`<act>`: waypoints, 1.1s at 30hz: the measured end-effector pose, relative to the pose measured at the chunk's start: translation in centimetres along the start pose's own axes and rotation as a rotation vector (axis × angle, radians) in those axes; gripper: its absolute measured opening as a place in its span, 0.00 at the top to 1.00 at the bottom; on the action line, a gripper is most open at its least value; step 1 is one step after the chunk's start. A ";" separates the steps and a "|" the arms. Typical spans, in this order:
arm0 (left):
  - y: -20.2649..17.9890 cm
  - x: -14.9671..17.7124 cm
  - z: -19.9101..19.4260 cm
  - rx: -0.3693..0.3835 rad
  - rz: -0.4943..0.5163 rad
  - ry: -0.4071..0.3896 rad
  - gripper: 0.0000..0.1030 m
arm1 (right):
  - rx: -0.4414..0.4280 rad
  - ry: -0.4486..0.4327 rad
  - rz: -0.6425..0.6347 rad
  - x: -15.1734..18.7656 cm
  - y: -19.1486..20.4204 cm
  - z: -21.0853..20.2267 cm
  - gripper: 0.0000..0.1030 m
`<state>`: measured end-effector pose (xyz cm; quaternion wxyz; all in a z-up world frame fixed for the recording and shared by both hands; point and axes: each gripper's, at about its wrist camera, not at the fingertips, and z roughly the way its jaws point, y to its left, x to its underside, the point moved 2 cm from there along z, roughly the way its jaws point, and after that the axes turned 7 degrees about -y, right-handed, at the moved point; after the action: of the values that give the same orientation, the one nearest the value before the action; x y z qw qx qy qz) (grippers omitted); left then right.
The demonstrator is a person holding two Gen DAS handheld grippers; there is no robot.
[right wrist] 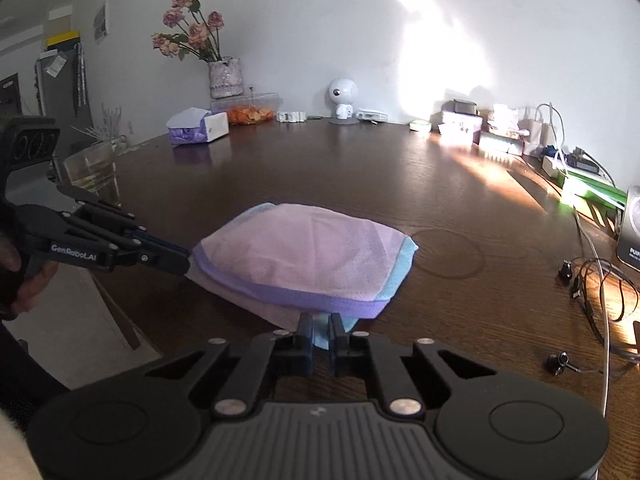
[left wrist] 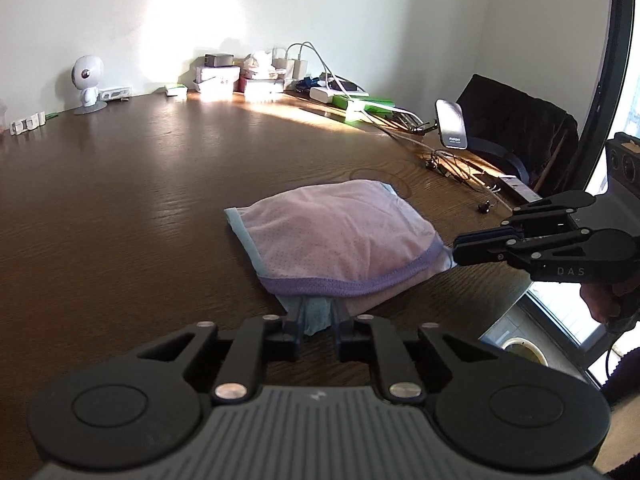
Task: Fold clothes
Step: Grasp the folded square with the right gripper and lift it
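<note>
A folded pink mesh garment [left wrist: 340, 236] with a purple hem and light blue trim lies on the dark wooden table [left wrist: 140, 184]; it also shows in the right wrist view [right wrist: 304, 256]. My left gripper [left wrist: 317, 312] is shut on a blue corner of the garment at its near edge. It appears in the right wrist view [right wrist: 184, 260] at the garment's left side. My right gripper [right wrist: 320, 322] is shut on another blue corner of the garment. It appears in the left wrist view [left wrist: 456, 246] at the garment's right edge.
Cables and small plugs [right wrist: 592, 288] lie on the table's right side. Boxes and chargers [left wrist: 256, 72] line the back wall with a white toy robot [left wrist: 86, 84]. A tissue box [right wrist: 196, 126], a flower vase [right wrist: 226, 76] and a glass [right wrist: 94, 172] stand at the left.
</note>
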<state>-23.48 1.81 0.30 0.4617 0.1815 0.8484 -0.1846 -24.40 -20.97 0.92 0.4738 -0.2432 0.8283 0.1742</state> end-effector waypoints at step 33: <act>1.3 -1.4 3.6 -0.090 -0.034 0.046 0.64 | -0.009 0.022 0.051 -0.9 -1.2 2.8 0.67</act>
<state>-19.61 1.05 -0.53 0.4464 0.1502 0.8693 -0.1501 -21.36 -20.29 0.22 0.4590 -0.2261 0.8385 0.1875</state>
